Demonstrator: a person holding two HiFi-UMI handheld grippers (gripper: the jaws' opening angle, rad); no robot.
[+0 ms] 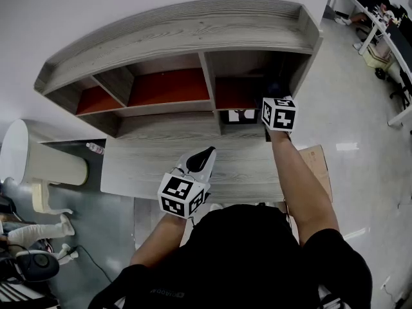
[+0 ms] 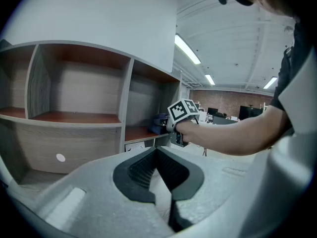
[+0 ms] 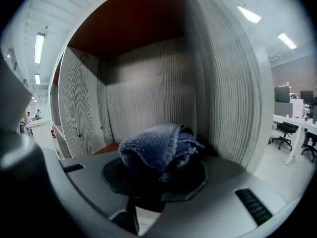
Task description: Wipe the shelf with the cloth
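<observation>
The shelf (image 1: 174, 98) is a grey wood unit with red-orange boards and several open compartments. My right gripper (image 1: 277, 102) reaches into the rightmost compartment, shut on a dark blue cloth (image 3: 159, 148). The cloth bunches out of the right gripper (image 3: 156, 171), close to the compartment's back corner and right wall (image 3: 223, 98). In the left gripper view the cloth (image 2: 159, 123) shows on the red board beyond the marker cube (image 2: 182, 110). My left gripper (image 1: 205, 154) hovers over the lower grey surface, apart from the shelf. The left gripper (image 2: 156, 152) is shut, with nothing between its pads.
A white cylindrical bin (image 1: 38, 159) stands on the floor at the left, with a small bottle (image 1: 94, 148) beside it. Flat cardboard (image 1: 320, 163) lies on the floor to the right. Office desks and chairs (image 1: 386, 31) fill the far right. A white label (image 1: 241, 115) sits under the right compartment.
</observation>
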